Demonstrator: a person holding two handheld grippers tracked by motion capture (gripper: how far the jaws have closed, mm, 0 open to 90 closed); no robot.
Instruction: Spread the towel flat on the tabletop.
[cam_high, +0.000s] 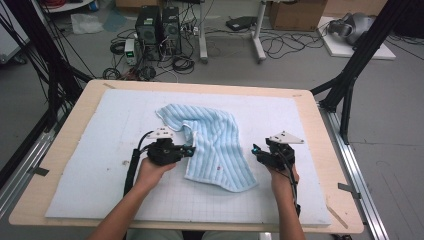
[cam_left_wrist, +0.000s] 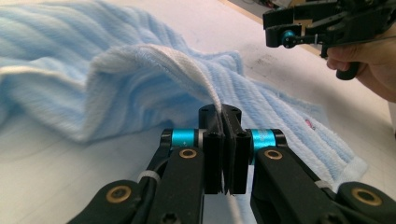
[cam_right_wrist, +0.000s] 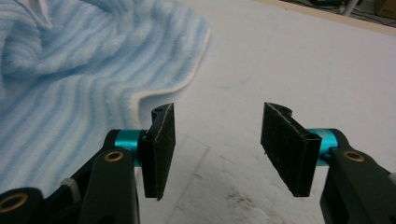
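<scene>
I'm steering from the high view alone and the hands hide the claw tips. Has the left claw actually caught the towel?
Observer: Yes. The left claw is shut on the white hem of the blue striped towel, which is lifted into a ridge.
Operator: And the right claw?
Observer: The right claw is open, with nothing between its jaws.
Operator: Is it over the towel?
Observer: No, it is over the bare white mat, with the towel's edge off to one side.

The table (cam_high: 65, 145) is seen from above and behind the person, with the floor in the upper frame. The blue towel (cam_left_wrist: 140, 79) is viewed closely and low along the left gripper (cam_left_wrist: 223, 140). The same towel (cam_right_wrist: 70, 70), upper left, is shared by the right gripper (cam_right_wrist: 217, 140) view.
</scene>
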